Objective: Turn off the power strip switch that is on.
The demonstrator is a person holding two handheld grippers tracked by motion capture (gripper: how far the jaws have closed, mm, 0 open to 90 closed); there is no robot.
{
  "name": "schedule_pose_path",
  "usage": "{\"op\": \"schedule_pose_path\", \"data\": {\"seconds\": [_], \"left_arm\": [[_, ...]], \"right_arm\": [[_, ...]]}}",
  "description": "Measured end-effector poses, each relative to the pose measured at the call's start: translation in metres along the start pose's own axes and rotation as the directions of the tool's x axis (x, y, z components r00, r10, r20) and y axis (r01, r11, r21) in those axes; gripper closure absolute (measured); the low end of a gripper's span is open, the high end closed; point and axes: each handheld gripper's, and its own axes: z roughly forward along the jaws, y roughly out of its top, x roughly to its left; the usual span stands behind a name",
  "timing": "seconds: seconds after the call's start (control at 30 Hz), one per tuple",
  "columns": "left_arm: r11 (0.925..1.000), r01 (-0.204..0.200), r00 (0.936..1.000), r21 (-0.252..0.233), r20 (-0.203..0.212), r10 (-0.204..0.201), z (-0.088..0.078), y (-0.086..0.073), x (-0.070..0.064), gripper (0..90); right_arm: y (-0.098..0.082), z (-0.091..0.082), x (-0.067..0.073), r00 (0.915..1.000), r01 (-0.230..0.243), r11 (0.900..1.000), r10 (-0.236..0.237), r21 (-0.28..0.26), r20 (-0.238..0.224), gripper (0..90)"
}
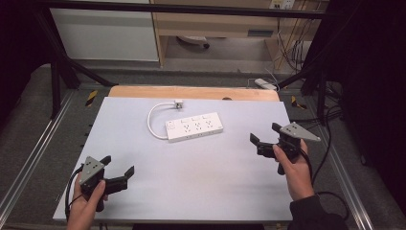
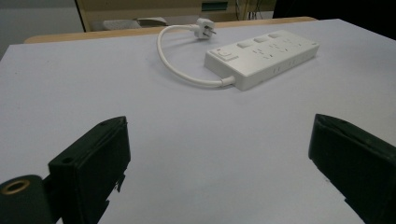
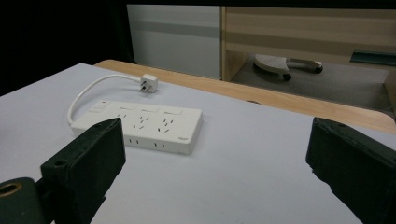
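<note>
A white power strip (image 1: 194,126) with several sockets lies flat at the middle back of the table; its short white cable (image 1: 152,120) loops left and ends in a plug (image 1: 178,102) near the far edge. The strip also appears in the left gripper view (image 2: 263,57) and the right gripper view (image 3: 140,125). My left gripper (image 1: 118,166) is held at the front left corner, open, jaws wide apart with nothing between them. My right gripper (image 1: 265,134) hovers at the right side of the table, open and empty, to the right of the strip.
The table has a pale grey surface (image 1: 191,167) with a wooden far edge (image 1: 191,92). Black frame posts (image 1: 56,81) stand at both back corners. Beyond the table are a wooden cabinet (image 1: 215,24) and loose cables (image 1: 292,48) on the floor.
</note>
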Motion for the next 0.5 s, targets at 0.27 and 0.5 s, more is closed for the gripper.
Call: {"op": "schedule_pose_path", "data": {"seconds": [0.27, 0.5], "left_arm": [[0.9999, 0.006, 1.0, -0.01, 0.002, -0.005, -0.002, 0.0, -0.001, 5.3], [0.9999, 0.004, 1.0, -0.012, 0.0, -0.004, -0.003, 0.0, -0.001, 5.3]], "right_arm": [[-0.026, -0.02, -0.006, 0.9997, -0.022, 1.0, 0.023, -0.016, 0.007, 5.5], [-0.055, -0.029, -0.008, 0.9993, -0.037, 0.999, 0.037, 0.003, 0.01, 5.8]]}}
